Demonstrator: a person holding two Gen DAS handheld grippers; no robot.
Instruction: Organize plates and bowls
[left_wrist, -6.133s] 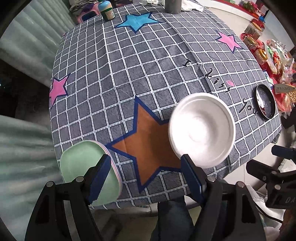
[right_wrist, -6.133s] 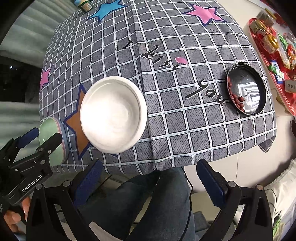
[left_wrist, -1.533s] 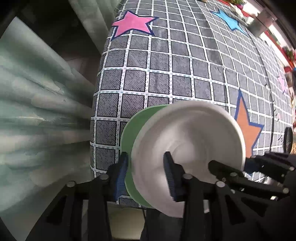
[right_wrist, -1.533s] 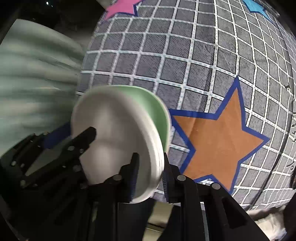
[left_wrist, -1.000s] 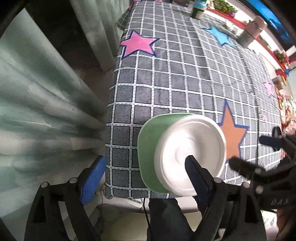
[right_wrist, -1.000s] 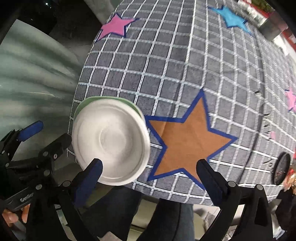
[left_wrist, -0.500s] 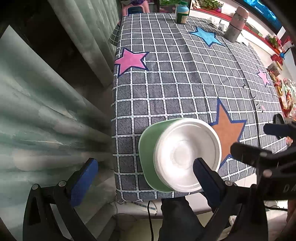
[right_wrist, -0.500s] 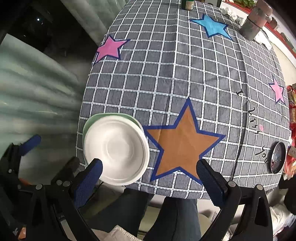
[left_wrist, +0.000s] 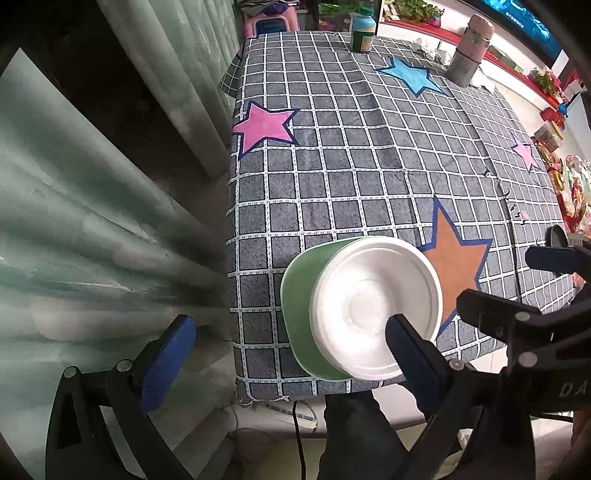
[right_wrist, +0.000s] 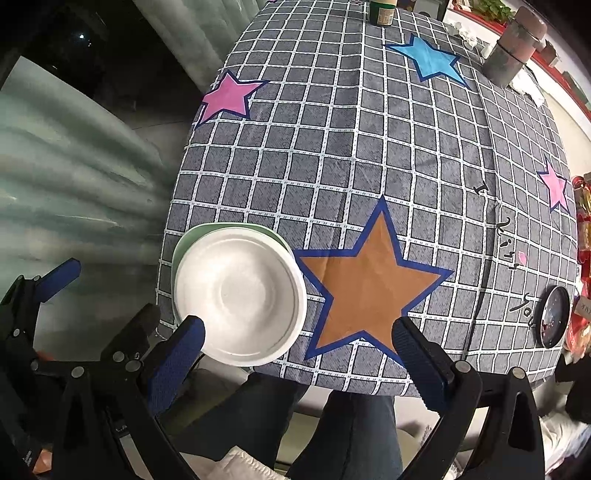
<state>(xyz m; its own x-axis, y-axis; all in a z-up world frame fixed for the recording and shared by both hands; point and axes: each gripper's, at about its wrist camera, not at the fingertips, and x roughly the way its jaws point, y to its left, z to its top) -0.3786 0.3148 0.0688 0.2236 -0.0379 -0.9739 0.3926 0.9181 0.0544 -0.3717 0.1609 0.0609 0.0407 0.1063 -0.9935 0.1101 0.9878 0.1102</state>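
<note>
A round white foam bowl (right_wrist: 240, 295) sits nested on a pale green plastic plate (left_wrist: 299, 295) at the near left corner of the surface (right_wrist: 369, 166), which wears a grey checked tablecloth printed with stars. The stack lies at about 9 o'clock from the big orange star (right_wrist: 365, 284), its rim just touching the star's blue outline. In the right wrist view only a thin green crescent of the plate shows behind the bowl, from 9 to 1 o'clock.

The left tongs (left_wrist: 291, 354) hang over the corner with their blue-padded jaws spread wide apart, holding nothing; the right pad overlaps the bowl's near rim in the view, the left pad hangs past the surface edge. The right tongs (right_wrist: 299, 350) also stand wide apart and empty, pointing down at the front edge.

A small round dark metal dish (right_wrist: 554, 317) lies at 3 o'clock, well apart from the stack. A grey cylindrical flask (right_wrist: 517, 44) and a green-labelled bottle (left_wrist: 364, 33) stand along the far edge. A person's dark trouser legs (right_wrist: 347, 424) show below.
</note>
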